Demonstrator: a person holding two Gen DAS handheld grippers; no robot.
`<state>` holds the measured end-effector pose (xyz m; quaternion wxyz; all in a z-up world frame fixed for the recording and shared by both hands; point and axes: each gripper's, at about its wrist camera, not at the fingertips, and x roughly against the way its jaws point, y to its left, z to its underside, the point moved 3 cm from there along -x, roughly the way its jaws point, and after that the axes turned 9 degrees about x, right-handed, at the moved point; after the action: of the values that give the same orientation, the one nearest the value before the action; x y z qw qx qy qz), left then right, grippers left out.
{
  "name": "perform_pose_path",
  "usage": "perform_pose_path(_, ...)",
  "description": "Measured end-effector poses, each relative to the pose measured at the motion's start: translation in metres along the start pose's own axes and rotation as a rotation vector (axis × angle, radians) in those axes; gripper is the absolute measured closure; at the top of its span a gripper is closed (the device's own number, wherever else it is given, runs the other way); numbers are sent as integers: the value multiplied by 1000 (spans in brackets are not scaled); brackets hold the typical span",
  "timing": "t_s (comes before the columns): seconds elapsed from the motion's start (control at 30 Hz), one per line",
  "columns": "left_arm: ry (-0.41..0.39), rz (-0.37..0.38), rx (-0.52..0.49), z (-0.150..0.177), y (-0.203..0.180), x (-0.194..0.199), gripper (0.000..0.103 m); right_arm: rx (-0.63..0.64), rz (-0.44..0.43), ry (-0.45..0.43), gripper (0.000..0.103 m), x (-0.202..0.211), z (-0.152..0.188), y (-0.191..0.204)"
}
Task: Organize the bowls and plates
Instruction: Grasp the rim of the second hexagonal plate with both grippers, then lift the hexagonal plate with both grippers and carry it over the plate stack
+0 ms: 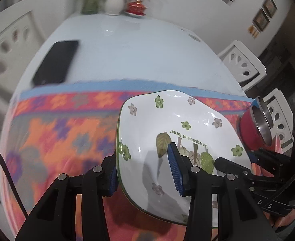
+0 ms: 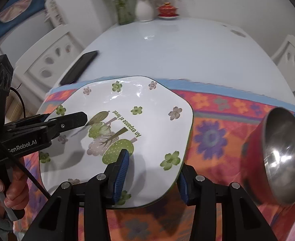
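glazed plate (image 2: 147,108) pinched at opposite rims by left gripper (image 1: 145,172) and right gripper (image 2: 149,180); could slip if tilted.

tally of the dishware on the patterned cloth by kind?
Square floral plate: 1
Red-walled steel bowl: 1
Blue-walled steel bowl: 1, behind the red one, mostly cut off in the right wrist view
Total: 3
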<state>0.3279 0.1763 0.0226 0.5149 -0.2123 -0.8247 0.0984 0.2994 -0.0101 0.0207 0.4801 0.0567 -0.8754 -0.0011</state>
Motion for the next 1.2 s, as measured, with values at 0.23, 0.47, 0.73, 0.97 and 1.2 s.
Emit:
perform_pose_path(0.23, 39, -39, 76, 50, 30, 29, 63, 101, -78, 45, 61, -1, 21, 44)
perform_pose_path(0.47, 66, -45, 113, 64, 38, 26, 67, 137, -109, 124, 60, -13, 36, 48)
perform_pose_path(0.73, 81, -100, 45, 51, 35, 10, 66, 108, -155, 132, 60, -25, 22, 43)
perform_pose_path(0.97, 28, -115, -42, 52, 22, 32, 66, 152, -169, 105, 60, -9, 23, 46)
perform_pose_path(1.2, -34, -106, -48, 61, 14, 72, 66, 154, -197, 73, 60, 20, 27, 52)
